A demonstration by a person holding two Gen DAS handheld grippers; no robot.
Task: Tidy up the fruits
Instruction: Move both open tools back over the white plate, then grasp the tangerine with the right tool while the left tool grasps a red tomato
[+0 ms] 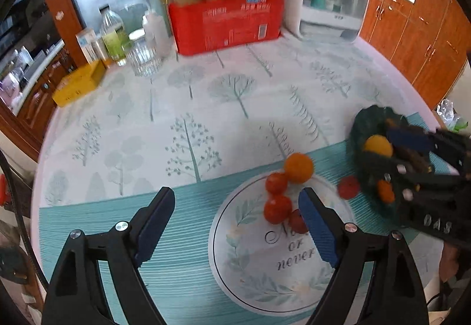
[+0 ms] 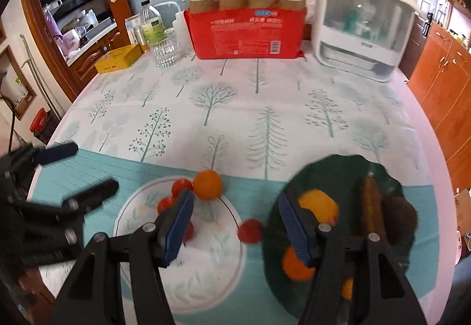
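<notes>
Several red tomatoes (image 1: pixel 276 208) and an orange (image 1: pixel 298 167) lie on a white round mat (image 1: pixel 273 269). One tomato (image 1: pixel 348 187) lies off it, beside a dark green plate (image 1: pixel 365 119) that holds a yellow fruit (image 1: pixel 378 145) and a small orange fruit (image 1: pixel 385 191). My left gripper (image 1: pixel 237 225) is open and empty above the mat's left part. My right gripper (image 2: pixel 235 225) is open and empty, with the loose tomato (image 2: pixel 249 230) between its fingers. The plate (image 2: pixel 329 172) also holds a brown kiwi (image 2: pixel 400 219) and a brown stick-like thing (image 2: pixel 371 207).
At the table's far side stand a red pack of jars (image 2: pixel 247 30), a white cabinet appliance (image 2: pixel 362 21), a glass (image 2: pixel 166 49), bottles (image 2: pixel 151 23) and a yellow box (image 2: pixel 117 58). Wooden cupboards (image 2: pixel 441 89) stand to the right.
</notes>
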